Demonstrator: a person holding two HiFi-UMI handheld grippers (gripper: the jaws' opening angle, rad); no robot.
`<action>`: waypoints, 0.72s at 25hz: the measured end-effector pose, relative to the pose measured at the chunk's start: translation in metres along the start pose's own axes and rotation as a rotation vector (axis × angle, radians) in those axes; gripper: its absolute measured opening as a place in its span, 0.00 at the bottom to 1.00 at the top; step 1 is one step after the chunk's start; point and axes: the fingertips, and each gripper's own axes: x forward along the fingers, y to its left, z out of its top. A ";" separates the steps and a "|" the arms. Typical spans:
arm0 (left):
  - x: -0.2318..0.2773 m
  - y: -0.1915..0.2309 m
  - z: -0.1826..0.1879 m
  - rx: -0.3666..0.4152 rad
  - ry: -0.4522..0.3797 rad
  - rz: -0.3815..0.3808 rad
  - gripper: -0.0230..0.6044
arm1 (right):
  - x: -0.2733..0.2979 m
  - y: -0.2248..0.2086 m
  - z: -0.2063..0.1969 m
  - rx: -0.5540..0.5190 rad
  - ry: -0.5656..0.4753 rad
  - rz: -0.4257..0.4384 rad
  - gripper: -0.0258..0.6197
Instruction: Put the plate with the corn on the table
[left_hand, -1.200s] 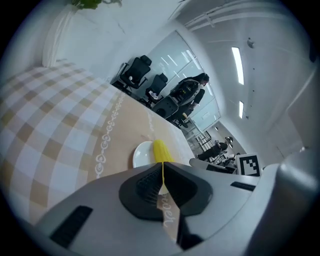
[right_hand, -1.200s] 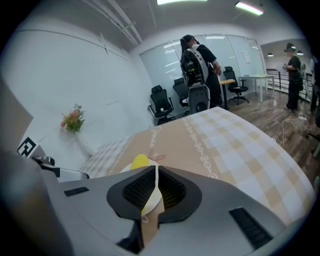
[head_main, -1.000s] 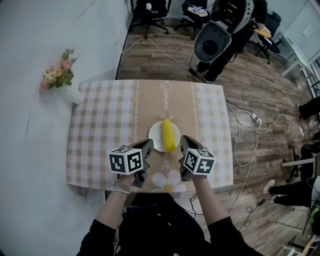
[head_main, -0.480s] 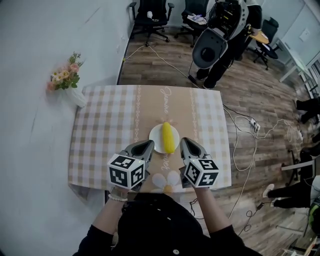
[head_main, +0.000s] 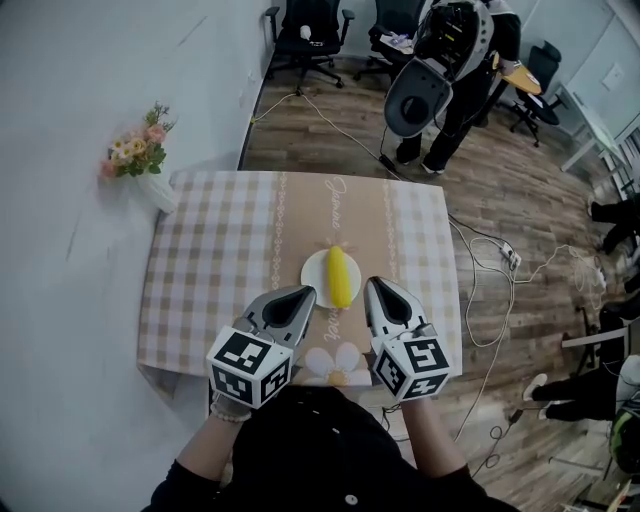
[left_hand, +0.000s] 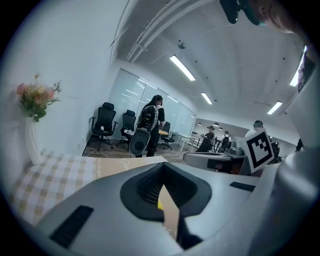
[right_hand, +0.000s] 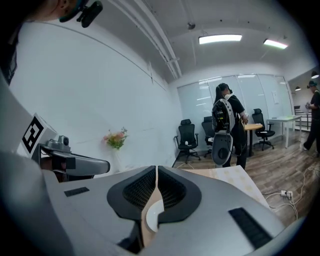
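The round white plate (head_main: 312, 272) with yellow corn cob (head_main: 340, 277) lies just ahead, midway between left gripper (head_main: 303, 296) and right gripper (head_main: 379, 289), both closed empty.

Side by side, pointing forward, tips angled slightly inward: left hand-held gripper (head_main: 303, 294), right hand-held gripper (head_main: 376, 287); jaws of each together, nothing between.

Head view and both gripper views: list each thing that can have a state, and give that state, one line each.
plate: flat on the table, not gripped
corn: lying on the plate
left gripper: shut, empty, short of the plate
right gripper: shut, empty, short of the plate
vase of flowers: upright at the table's corner
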 end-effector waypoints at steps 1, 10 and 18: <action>-0.002 -0.003 0.003 0.006 -0.005 -0.006 0.06 | -0.002 0.003 0.004 -0.017 -0.010 0.002 0.11; -0.015 -0.009 0.018 0.053 -0.008 -0.005 0.06 | -0.013 0.016 0.026 -0.071 -0.050 0.011 0.11; -0.023 -0.008 0.030 0.091 -0.038 0.014 0.06 | -0.020 0.023 0.030 -0.088 -0.050 0.016 0.11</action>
